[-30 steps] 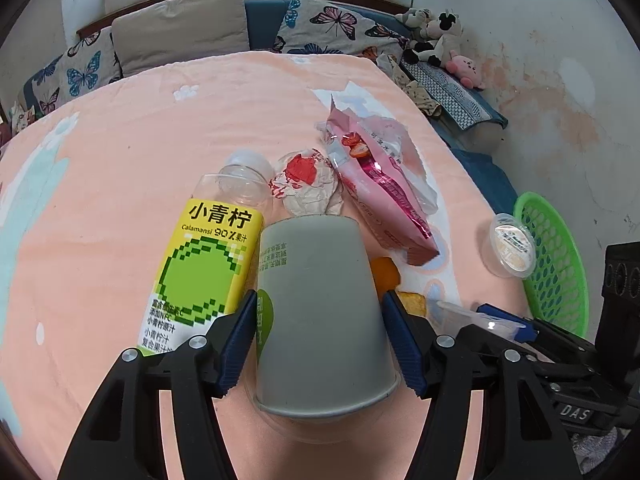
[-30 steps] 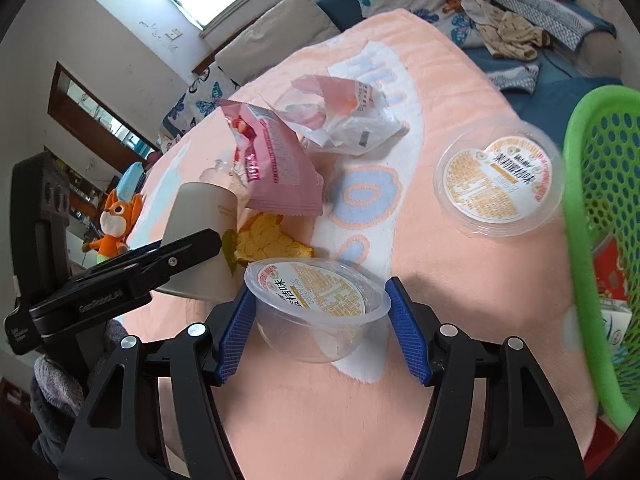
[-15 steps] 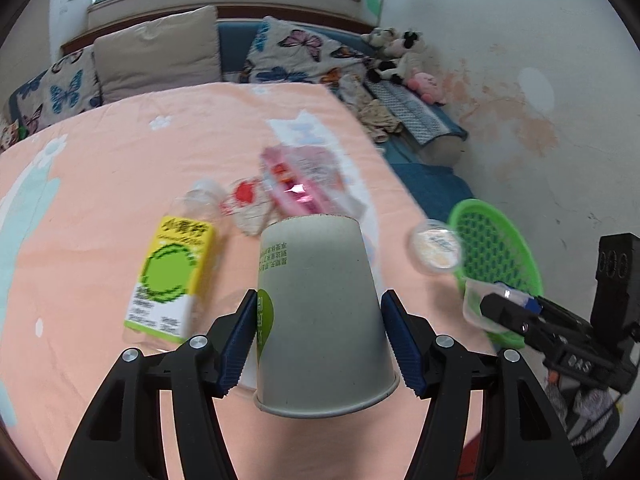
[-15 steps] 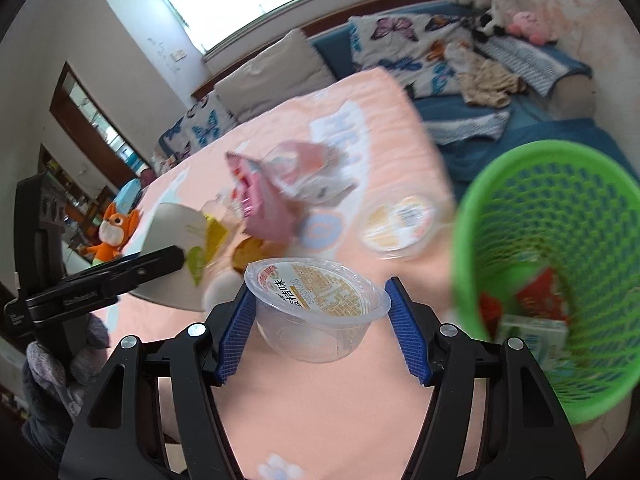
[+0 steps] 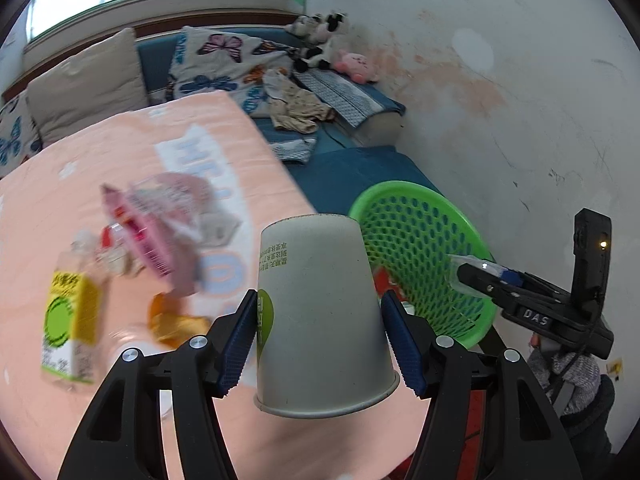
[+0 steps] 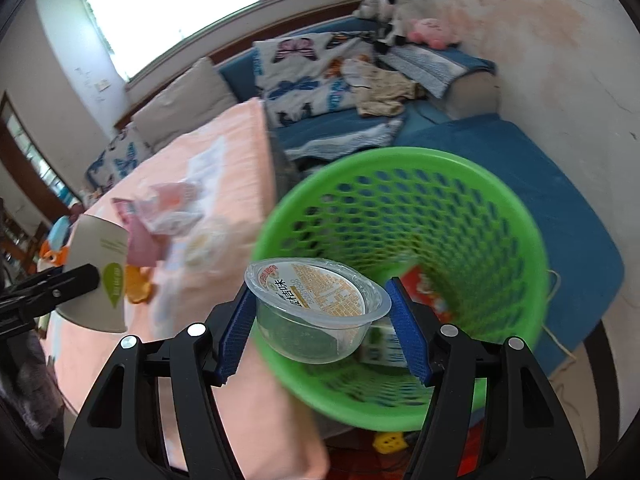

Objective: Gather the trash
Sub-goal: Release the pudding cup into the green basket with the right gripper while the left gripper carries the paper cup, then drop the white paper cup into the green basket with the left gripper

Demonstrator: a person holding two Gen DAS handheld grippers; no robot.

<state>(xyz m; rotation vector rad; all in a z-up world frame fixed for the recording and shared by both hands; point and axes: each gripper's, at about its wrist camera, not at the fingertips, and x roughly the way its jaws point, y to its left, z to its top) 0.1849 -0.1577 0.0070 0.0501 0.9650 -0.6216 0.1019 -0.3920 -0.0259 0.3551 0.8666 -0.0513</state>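
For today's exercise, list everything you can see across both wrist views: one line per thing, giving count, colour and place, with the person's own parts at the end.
paper cup: 1, grey-beige, upside down between the left jaws
jelly cup: 1, clear with orange-printed lid, between the right jaws, at the basket's near rim
basket: 1, green, beside the table, some trash inside
juice carton: 1, yellow-green, lying on the table
snack bags: a blurred pink pile, mid-table
orange scrap: 1, near the carton
tablecloth: 1, peach
pillows: several, butterfly-print and beige, on the blue couch
plush toys: a few, couch corner
left hand-held gripper: black, blue pads
right hand-held gripper: black, blue pads
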